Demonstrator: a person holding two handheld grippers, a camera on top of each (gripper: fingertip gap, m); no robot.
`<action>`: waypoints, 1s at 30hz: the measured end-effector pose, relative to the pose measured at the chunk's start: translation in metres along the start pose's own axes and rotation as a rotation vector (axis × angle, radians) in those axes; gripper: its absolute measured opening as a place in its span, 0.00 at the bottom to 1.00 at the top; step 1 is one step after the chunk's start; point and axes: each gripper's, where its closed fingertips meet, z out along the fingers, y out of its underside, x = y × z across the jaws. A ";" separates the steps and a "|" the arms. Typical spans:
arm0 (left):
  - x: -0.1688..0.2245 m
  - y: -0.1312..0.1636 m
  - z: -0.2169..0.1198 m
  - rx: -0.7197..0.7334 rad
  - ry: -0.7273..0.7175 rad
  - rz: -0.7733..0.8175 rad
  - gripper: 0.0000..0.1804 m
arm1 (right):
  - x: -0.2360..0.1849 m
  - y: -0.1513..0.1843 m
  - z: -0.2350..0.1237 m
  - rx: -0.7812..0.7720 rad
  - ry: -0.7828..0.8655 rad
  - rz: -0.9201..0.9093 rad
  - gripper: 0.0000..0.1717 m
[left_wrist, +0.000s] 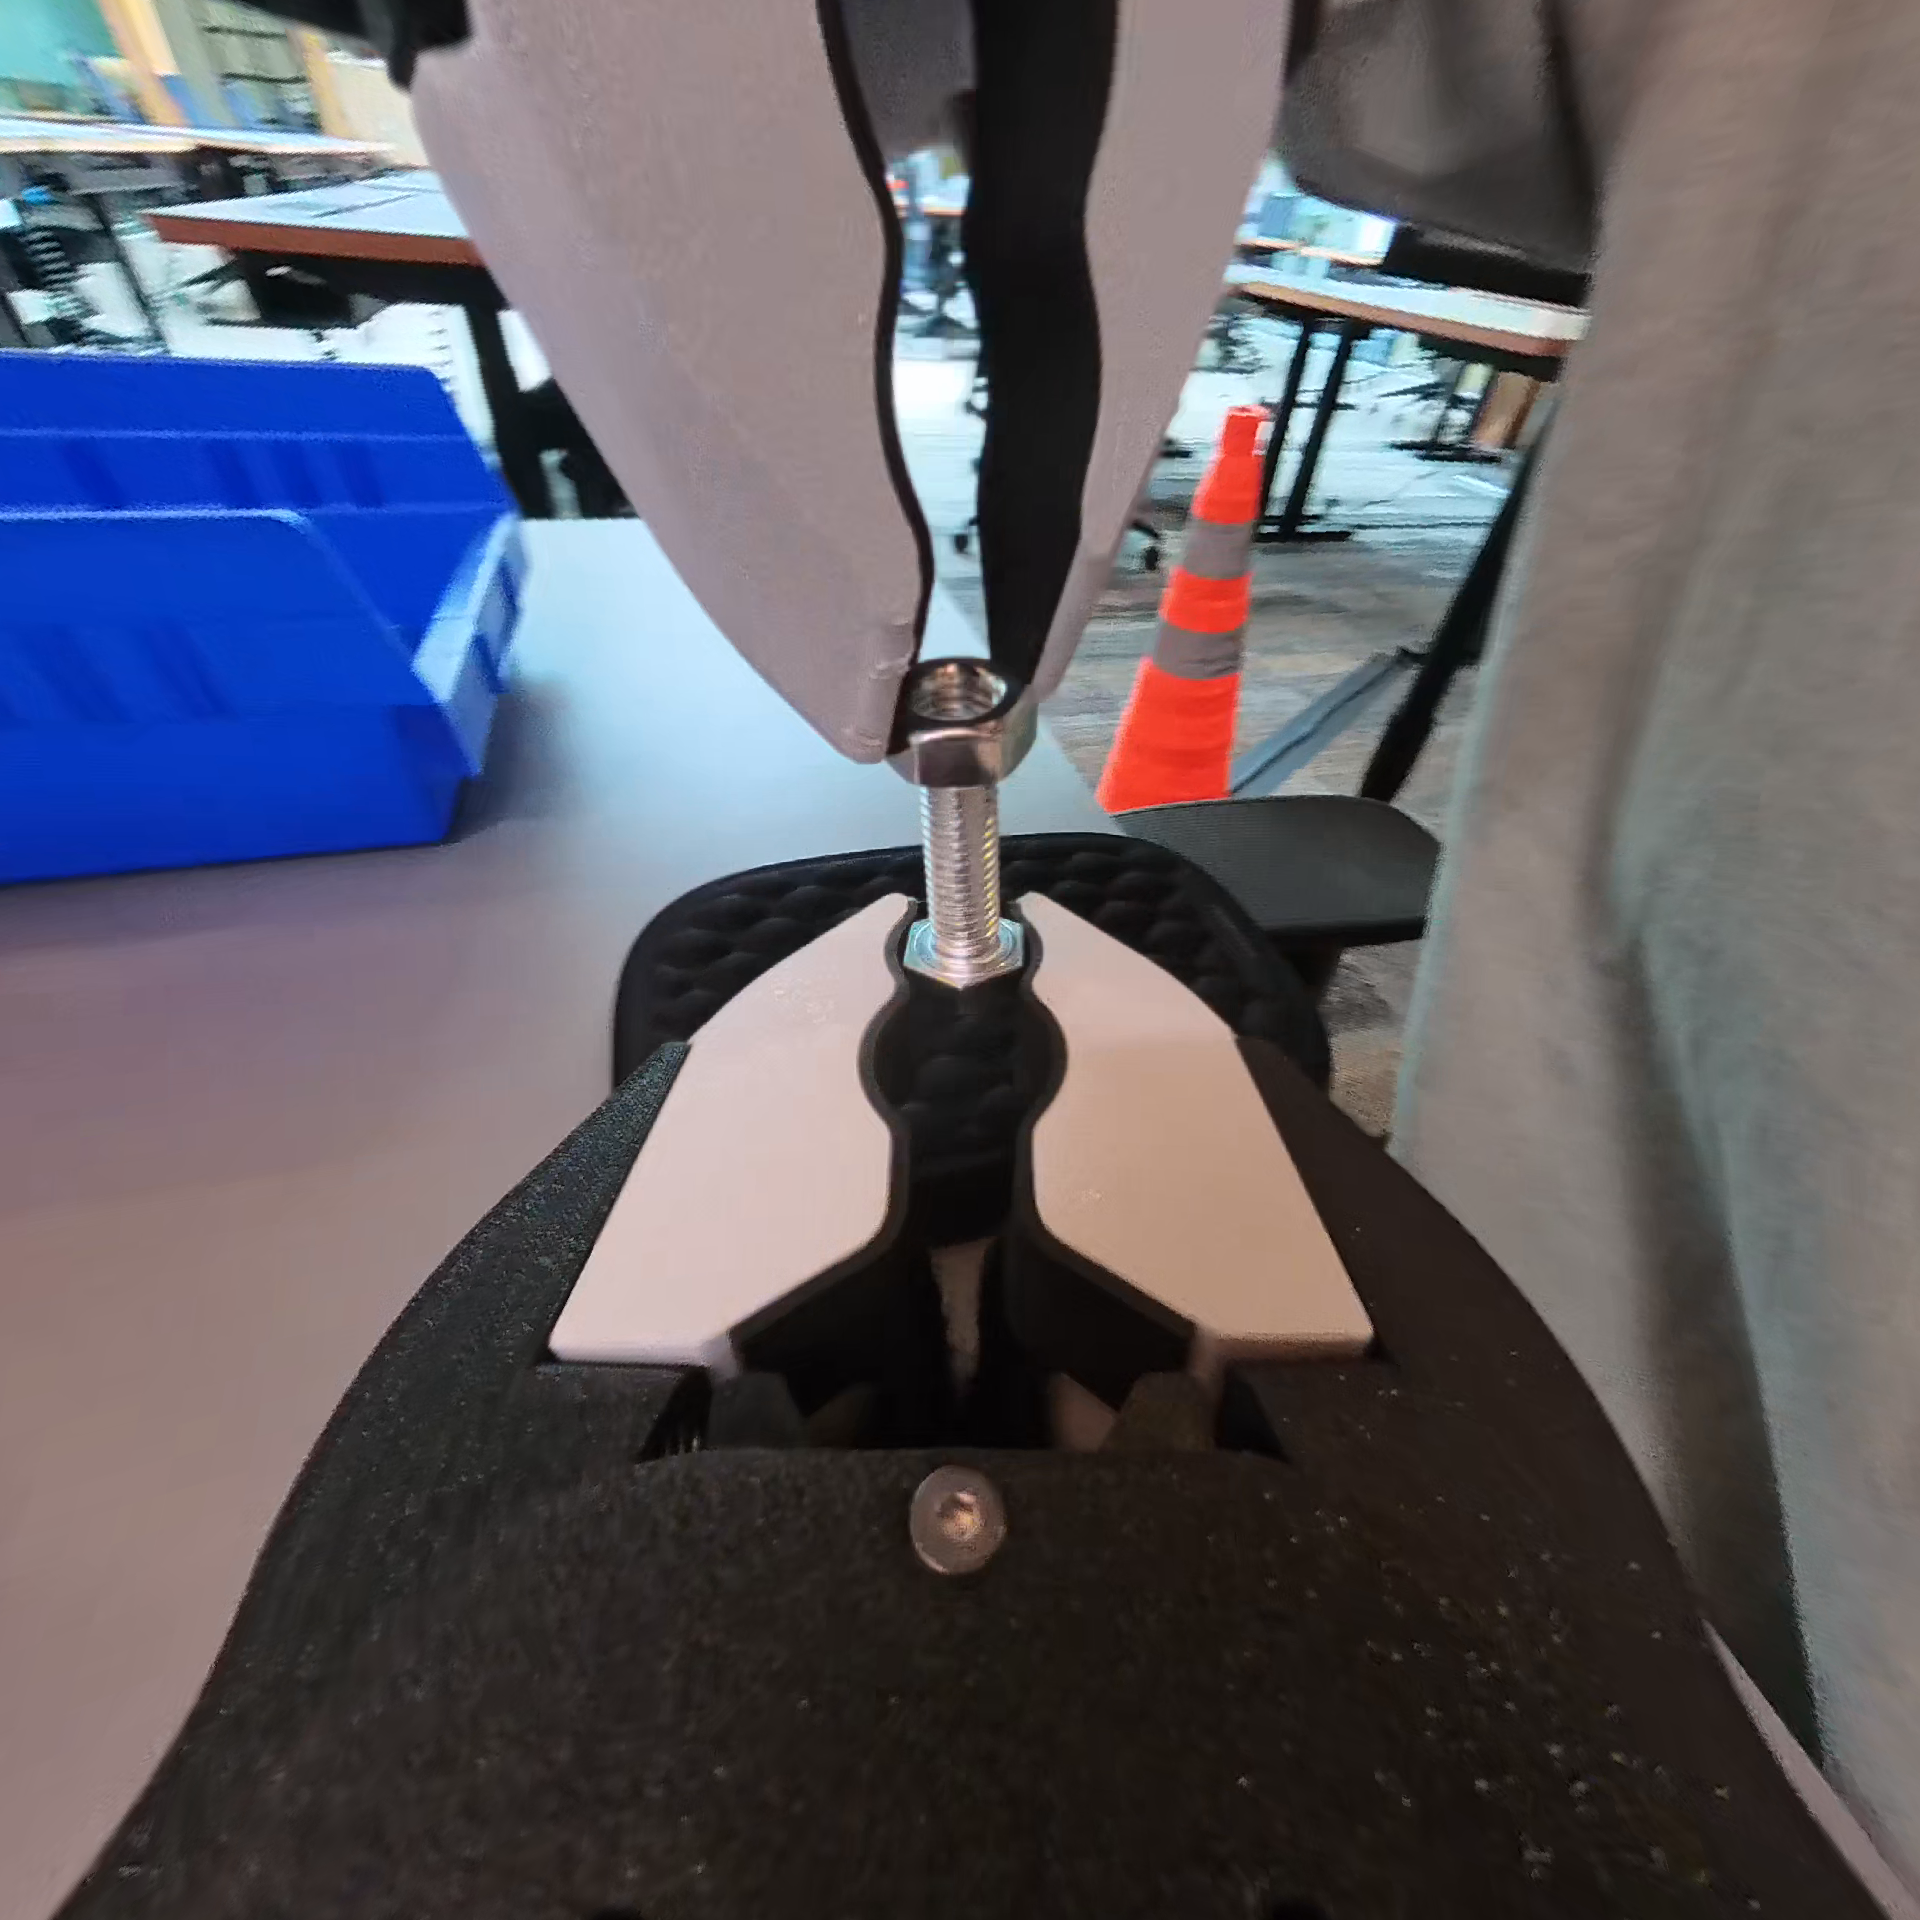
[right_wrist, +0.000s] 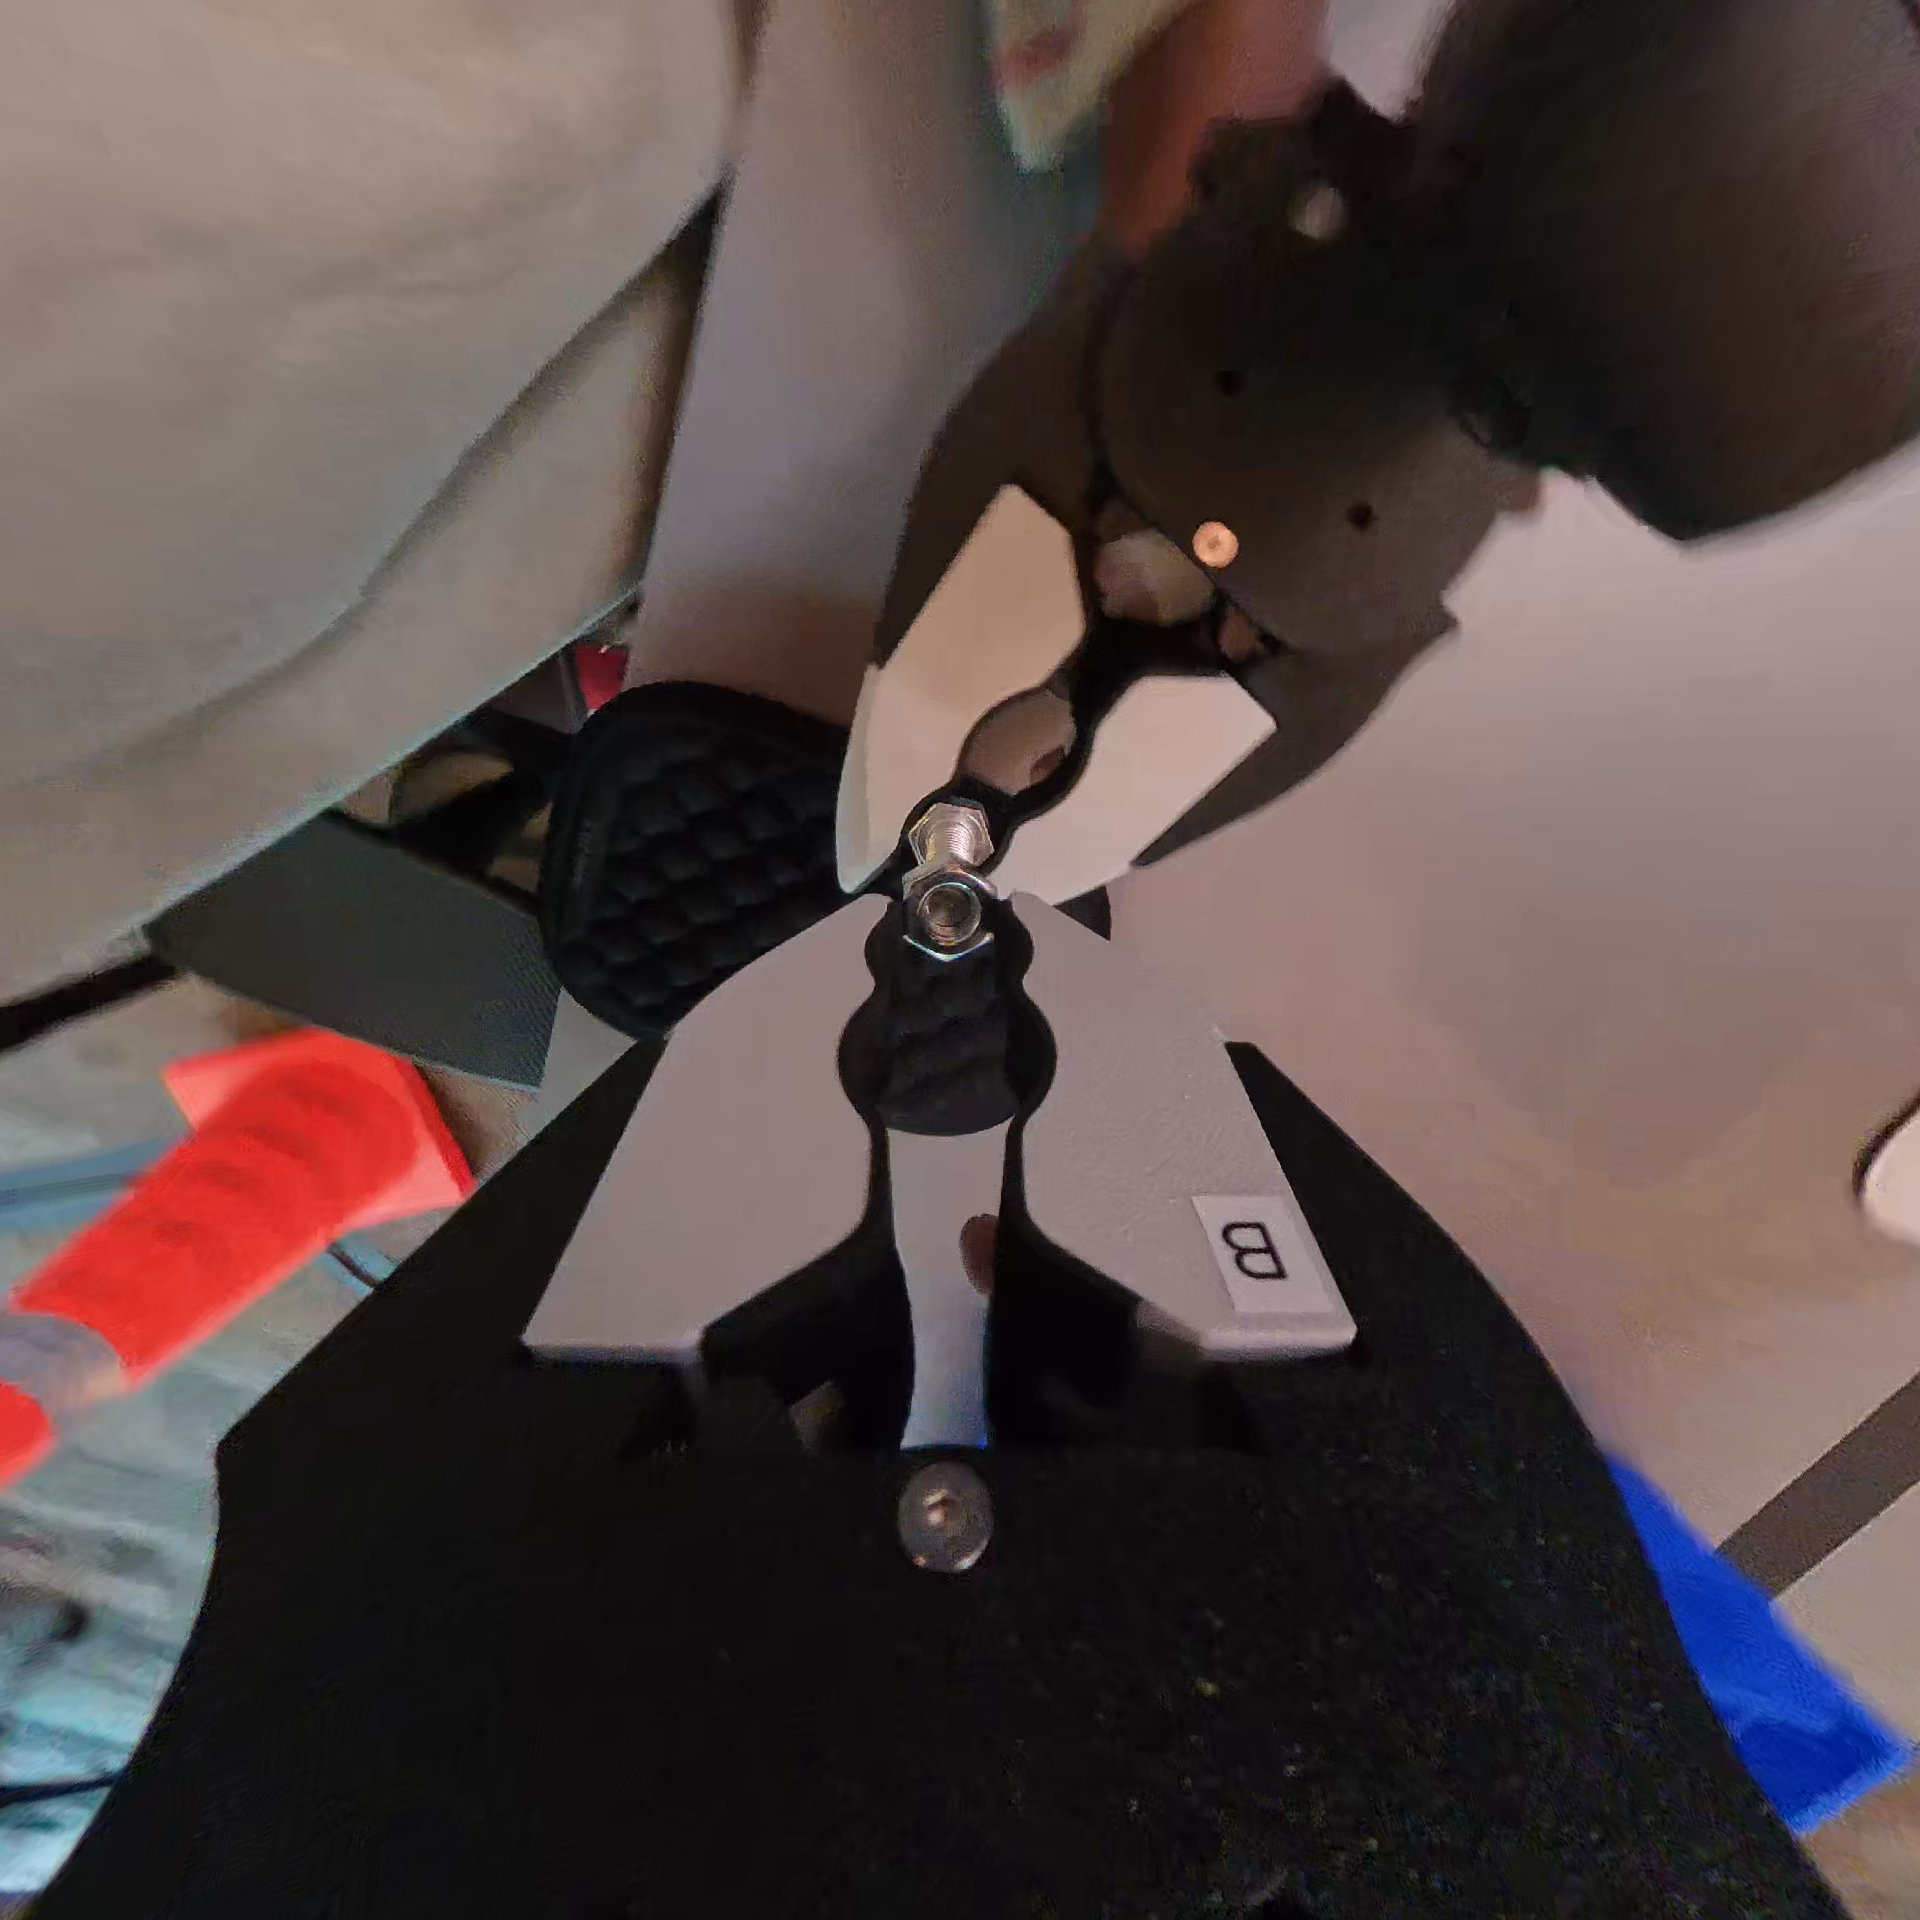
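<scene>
In the left wrist view my left gripper (left_wrist: 961, 951) is shut on the hex head of a silver bolt (left_wrist: 958, 862), whose threaded shaft points away from me. My right gripper (left_wrist: 961, 712) comes down from above and is shut on a silver hex nut (left_wrist: 961, 717) that sits on the end of the bolt's thread. In the right wrist view my right gripper (right_wrist: 943, 920) grips the nut (right_wrist: 943, 914) with its hole facing the camera. Just beyond it the left gripper (right_wrist: 951, 826) holds the bolt (right_wrist: 940, 836). Both are held in the air above a grey table (left_wrist: 312, 1039).
A blue plastic bin (left_wrist: 229, 623) stands on the table at the left. An orange traffic cone (left_wrist: 1195, 665) stands on the floor beyond the table edge, beside a black chair (left_wrist: 1299, 862). A person's grey garment (left_wrist: 1714, 831) fills the right side. The left gripper's tips are roughly 6 centimetres from the right gripper's.
</scene>
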 end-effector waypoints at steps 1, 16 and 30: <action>-0.006 0.000 0.000 -0.003 -0.044 -0.015 0.08 | 0.004 0.003 0.000 -0.003 0.033 0.066 0.09; -0.039 0.010 -0.004 -0.074 -0.346 -0.038 0.08 | 0.023 0.019 0.005 0.058 0.220 0.554 0.10; -0.041 0.012 -0.004 -0.094 -0.361 -0.020 0.08 | 0.026 0.018 0.004 0.063 0.227 0.544 0.16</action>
